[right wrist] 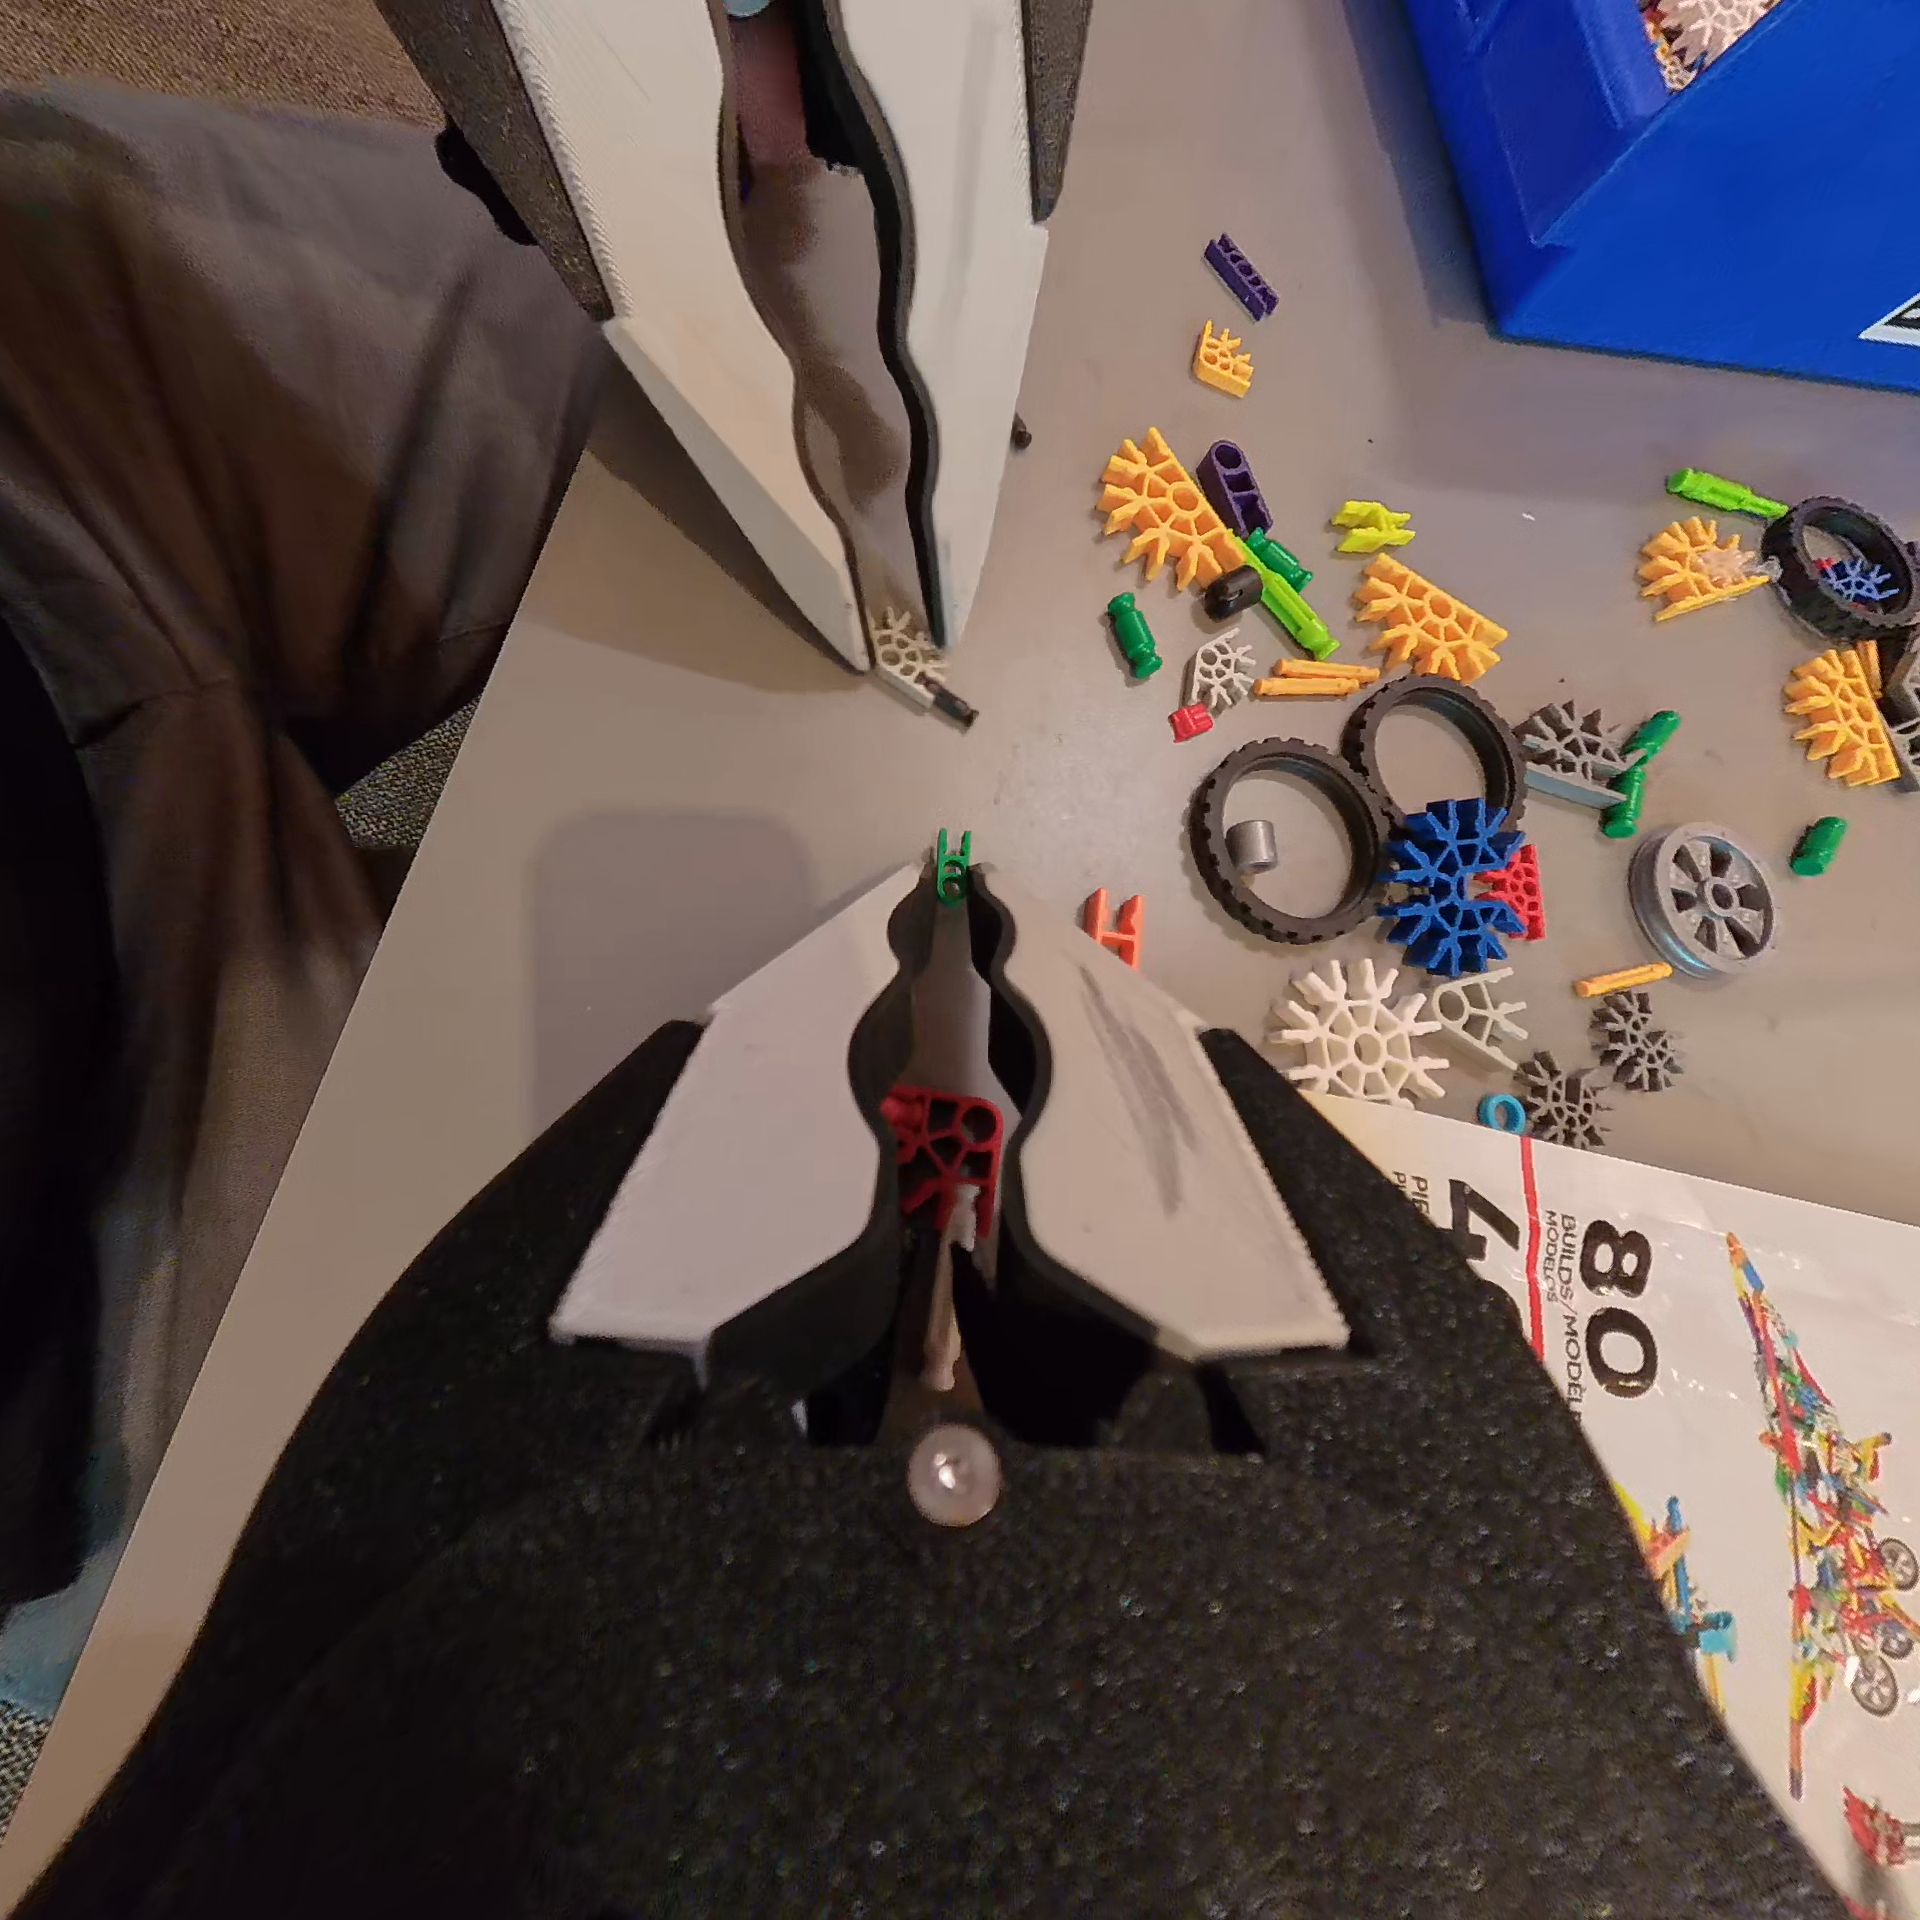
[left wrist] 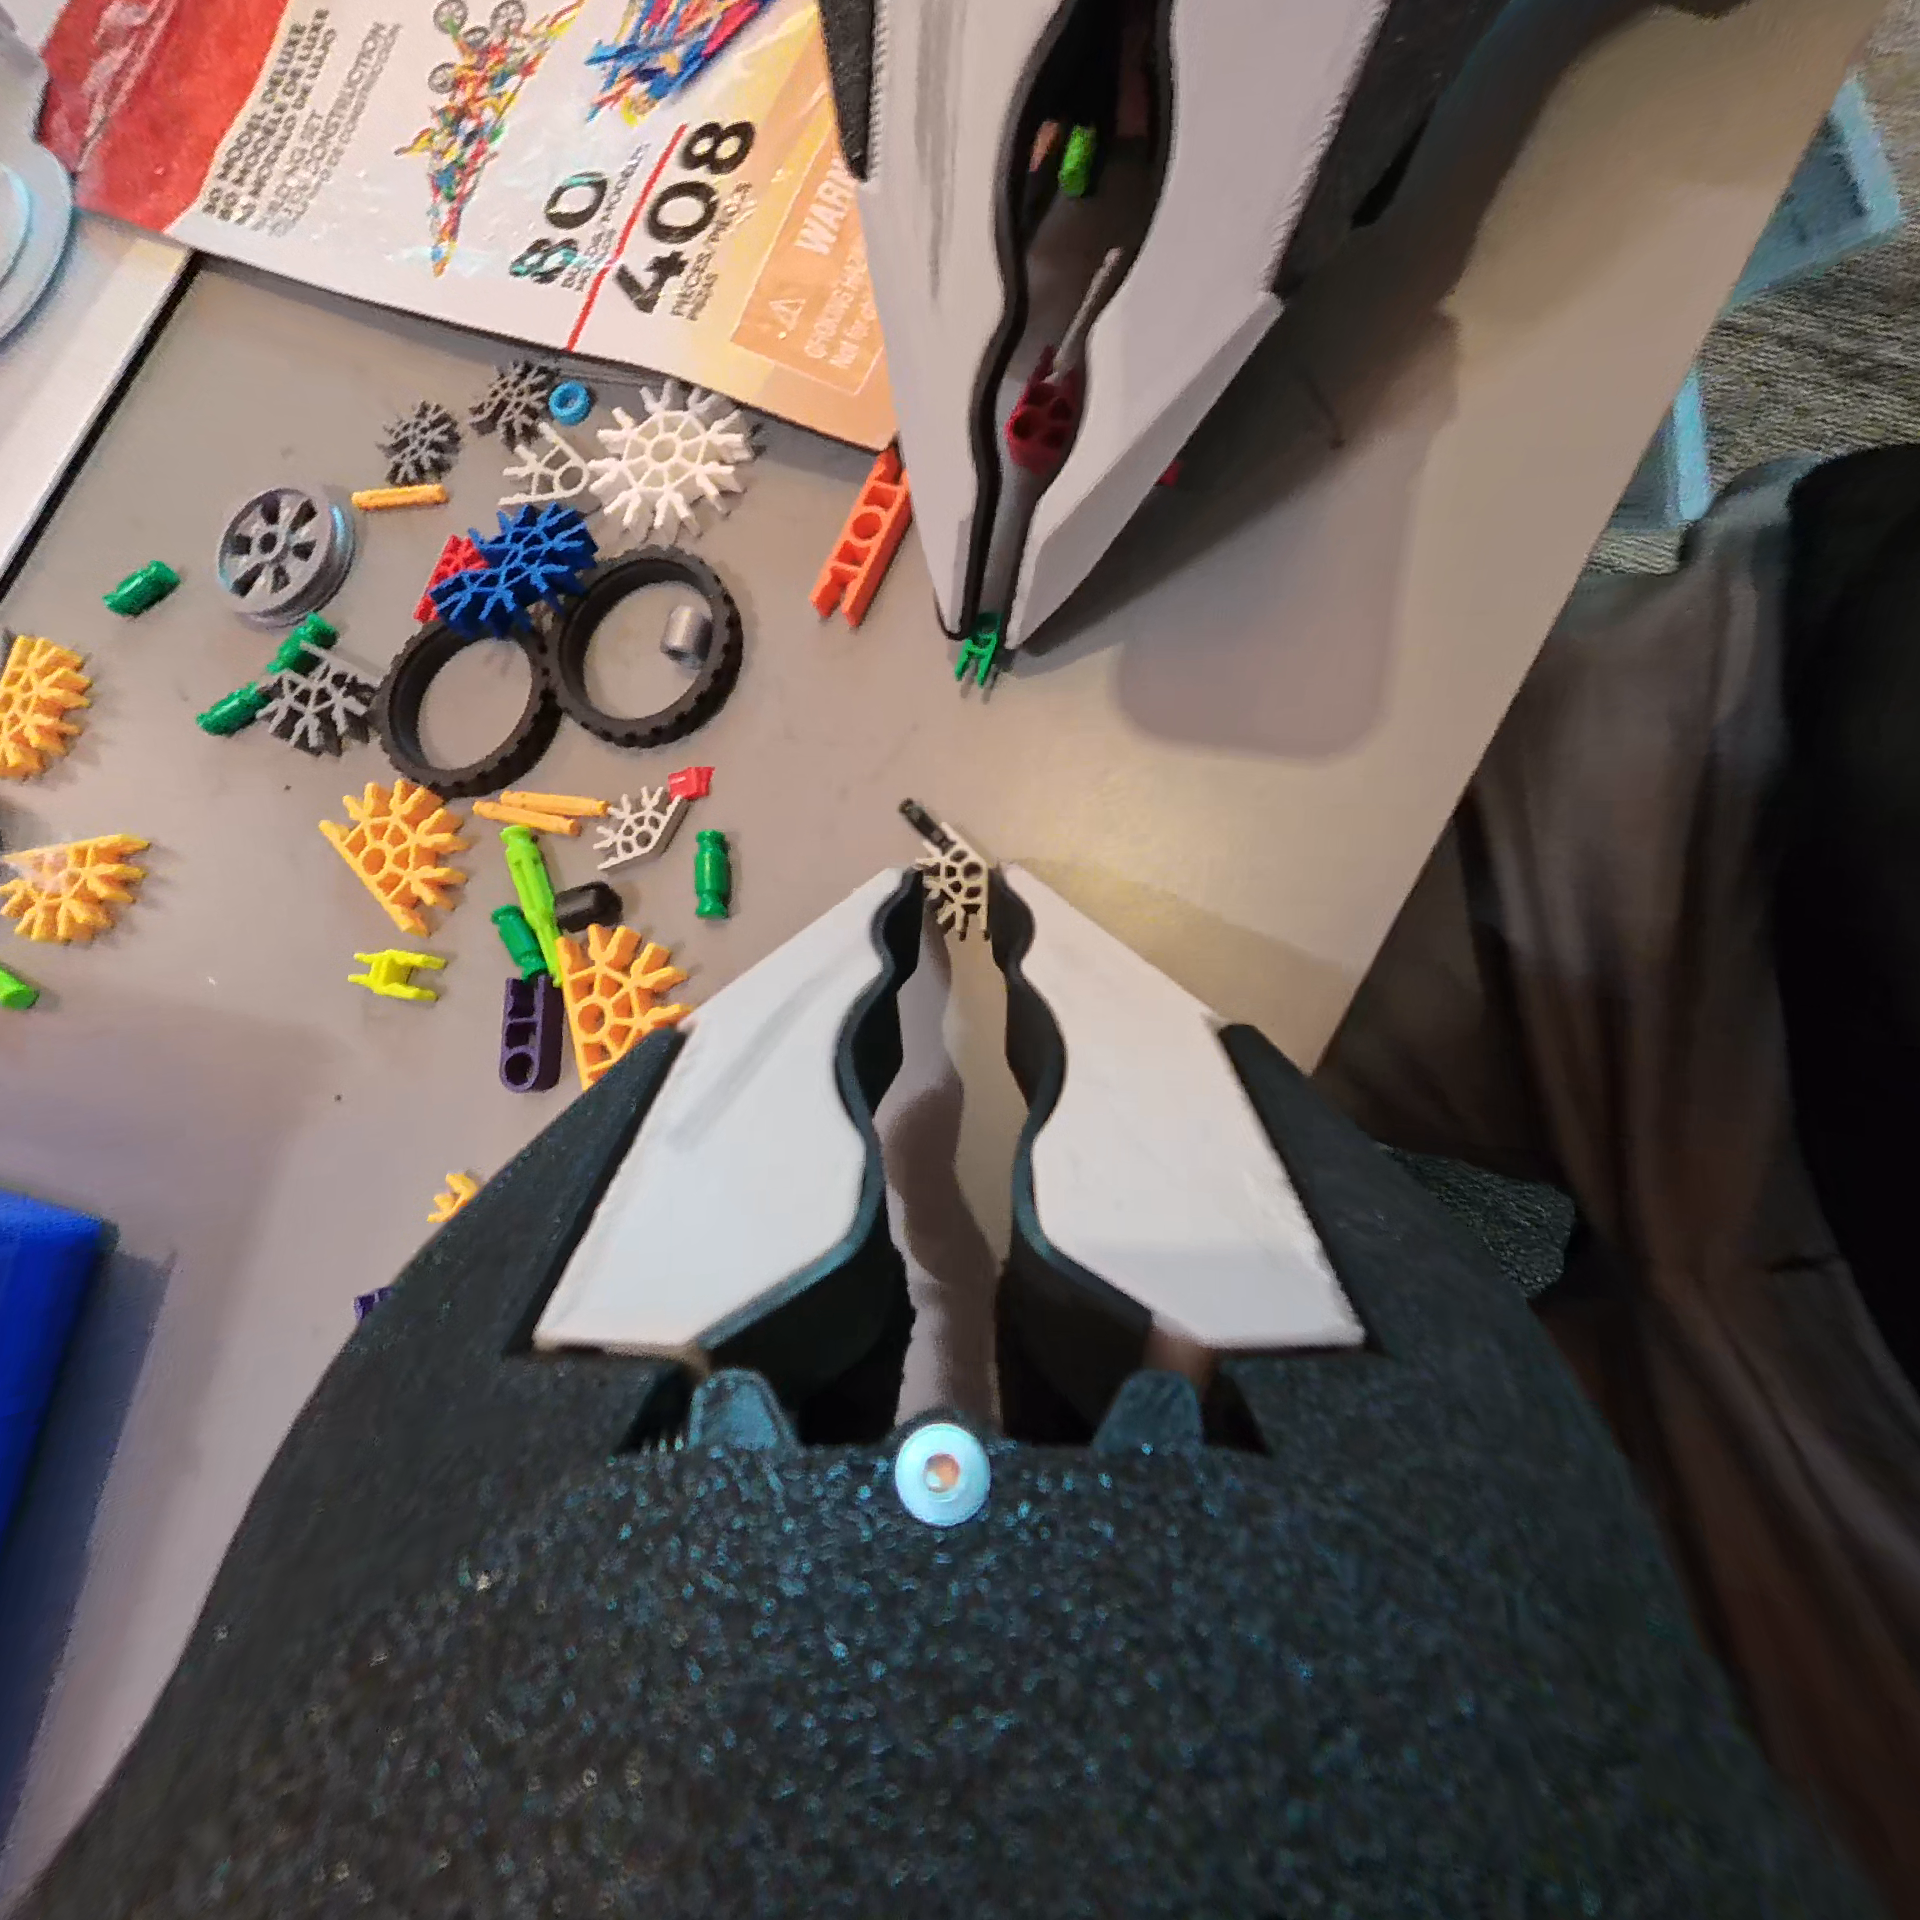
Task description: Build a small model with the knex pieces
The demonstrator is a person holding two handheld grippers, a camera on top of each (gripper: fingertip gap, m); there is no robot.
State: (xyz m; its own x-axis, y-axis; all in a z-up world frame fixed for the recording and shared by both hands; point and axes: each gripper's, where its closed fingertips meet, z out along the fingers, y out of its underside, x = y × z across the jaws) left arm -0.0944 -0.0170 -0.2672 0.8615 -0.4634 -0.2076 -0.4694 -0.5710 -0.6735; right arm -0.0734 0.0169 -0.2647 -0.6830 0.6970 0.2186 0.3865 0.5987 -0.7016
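A: We see the left gripper clamped on a pale fan-shaped connector with a short black rod sticking out.

B: And the right gripper pinches a small green clip; a red connector sits deeper between its fingers.

A: Both tips face each other, apart, above the grey table.

B: We see loose pieces beside them: two black tyres, a blue snowflake connector, and a printed booklet.
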